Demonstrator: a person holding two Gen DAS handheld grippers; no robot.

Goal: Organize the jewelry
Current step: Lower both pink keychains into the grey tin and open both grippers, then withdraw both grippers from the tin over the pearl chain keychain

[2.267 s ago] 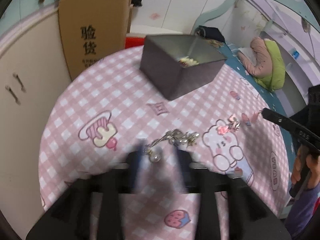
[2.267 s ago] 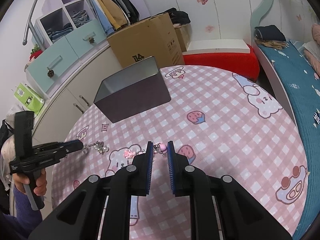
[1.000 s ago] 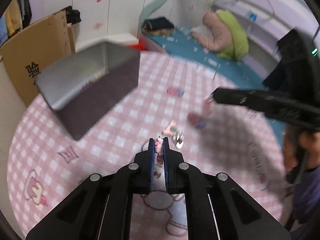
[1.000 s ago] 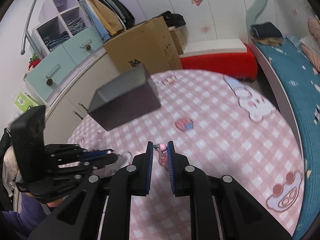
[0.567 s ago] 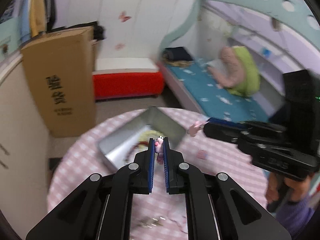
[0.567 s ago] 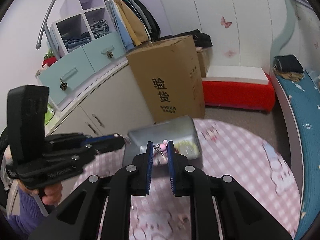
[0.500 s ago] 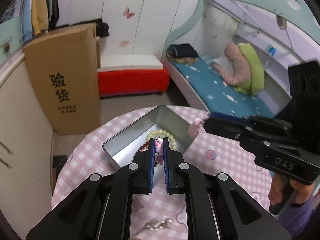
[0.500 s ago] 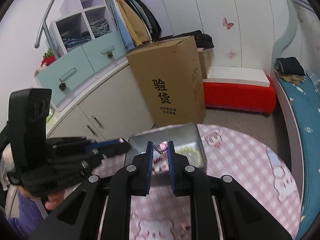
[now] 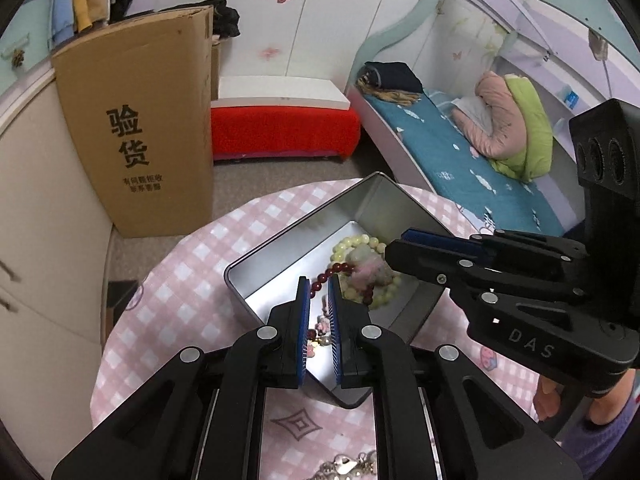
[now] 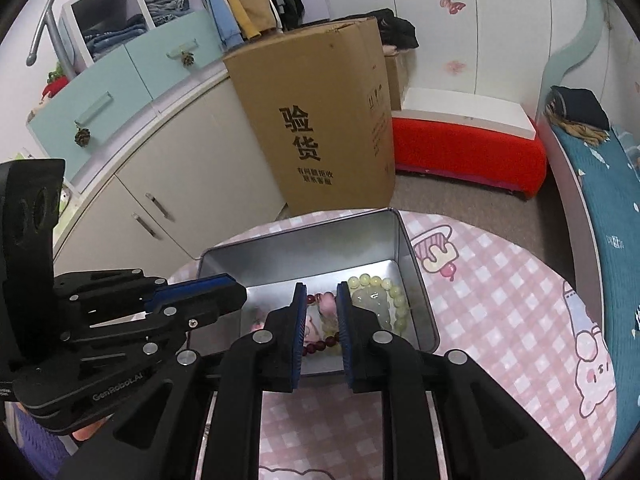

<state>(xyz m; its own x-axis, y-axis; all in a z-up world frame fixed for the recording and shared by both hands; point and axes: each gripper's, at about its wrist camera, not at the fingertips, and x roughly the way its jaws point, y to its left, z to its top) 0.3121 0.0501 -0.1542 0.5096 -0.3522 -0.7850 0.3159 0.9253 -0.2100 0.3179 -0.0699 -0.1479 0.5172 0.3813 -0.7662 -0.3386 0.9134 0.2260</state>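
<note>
Hidden or unclear: the near wall of the metal tin [image 10: 412, 264] is cut off behind both grippers; a pale pink blurred charm [image 9: 370, 270] cannot be made out clearly; the silver chain piece [image 9: 348, 466] on the tablecloth is cropped at the bottom edge of the left wrist view.
Tin: open, rectangular, silver inside, standing on the pink checked tablecloth [image 10: 500, 280] at the far side of the round table.
Tin contents: a pale green bead bracelet [image 10: 394, 298] toward the right, a dark red bead bracelet [image 9: 340, 270] beside it, and small pink charms [image 10: 326, 300] near the middle.
Left gripper [image 9: 319, 322]: over the near-left part of the tin, blue pads a narrow gap apart; small pink and gold trinkets show in that gap lower down, but whether they are pinched or simply lying below cannot be told.
Right gripper [image 10: 322, 322]: over the tin, jaws parted wider, holding nothing; pink charms and red beads show between the pads, lying on the tin floor.
Background: cardboard box [image 10: 320, 120] standing far behind the table.
</note>
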